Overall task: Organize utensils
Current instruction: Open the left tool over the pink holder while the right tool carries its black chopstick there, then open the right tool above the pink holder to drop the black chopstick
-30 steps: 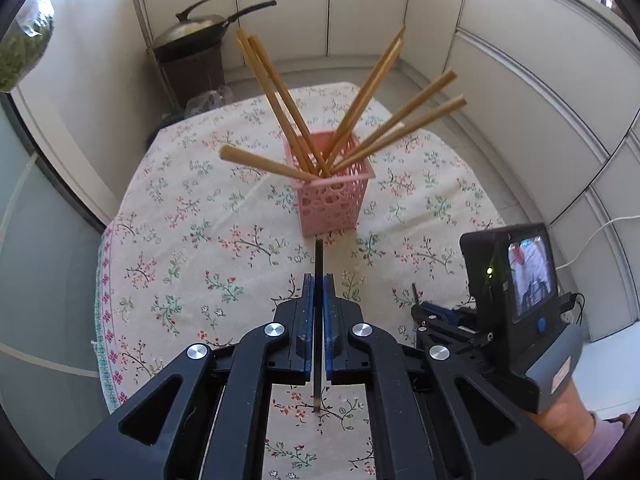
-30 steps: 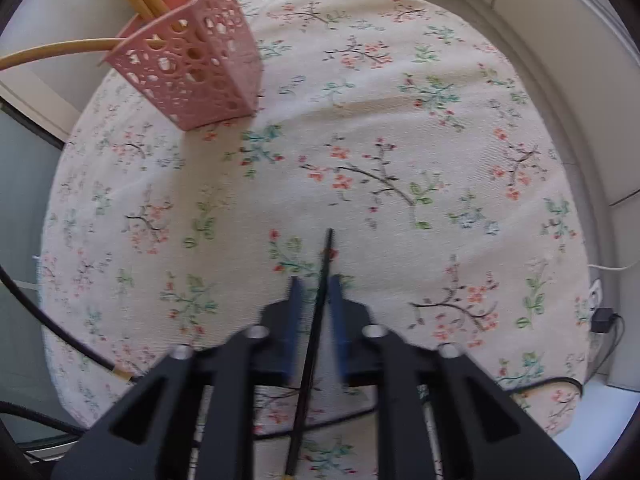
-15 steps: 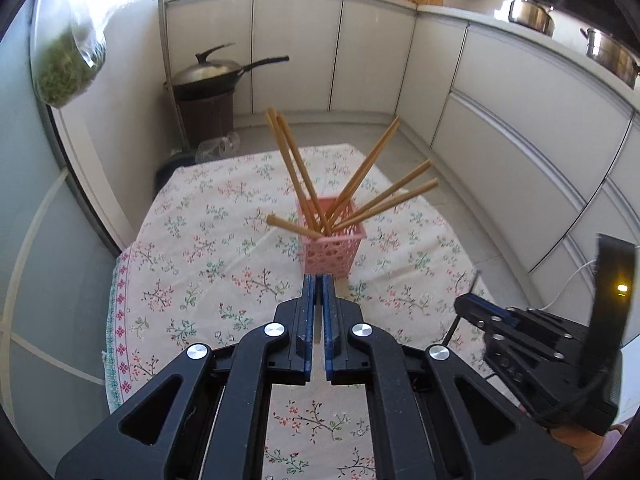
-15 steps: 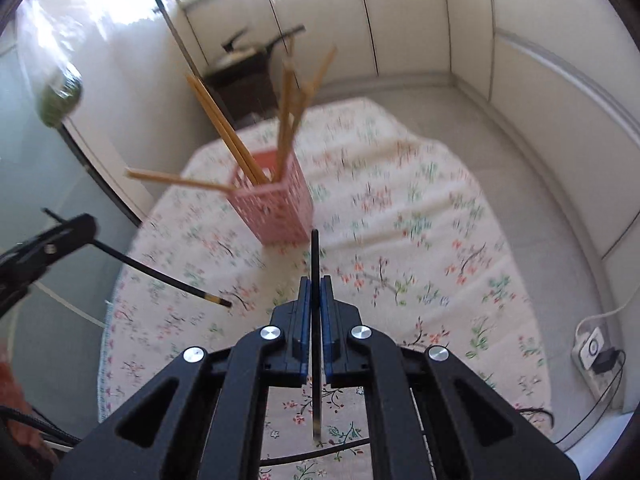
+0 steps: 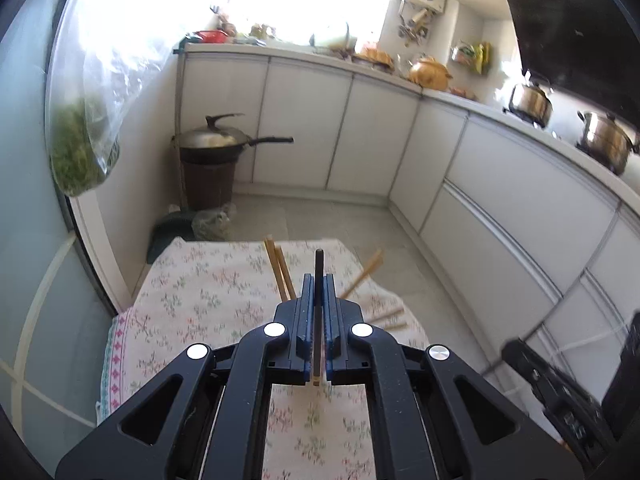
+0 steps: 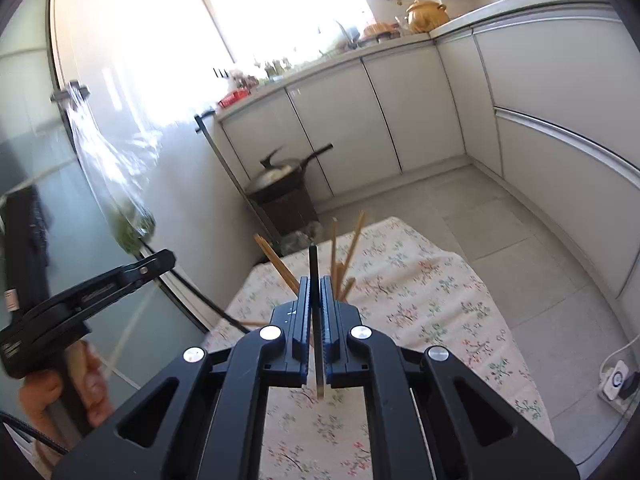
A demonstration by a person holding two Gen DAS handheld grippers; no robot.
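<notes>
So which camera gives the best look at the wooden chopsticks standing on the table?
The right wrist view: several wooden chopsticks fan upward just behind the right gripper, clear against the floor. In the left wrist view, the left gripper hides most of them; only a few ends poke out on either side.

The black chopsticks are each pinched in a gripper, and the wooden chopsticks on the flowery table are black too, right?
Not quite. Each gripper, left and right, does pinch a black chopstick, but the other chopsticks over the floral tablecloth are light tan wood, as the right wrist view shows.
</notes>
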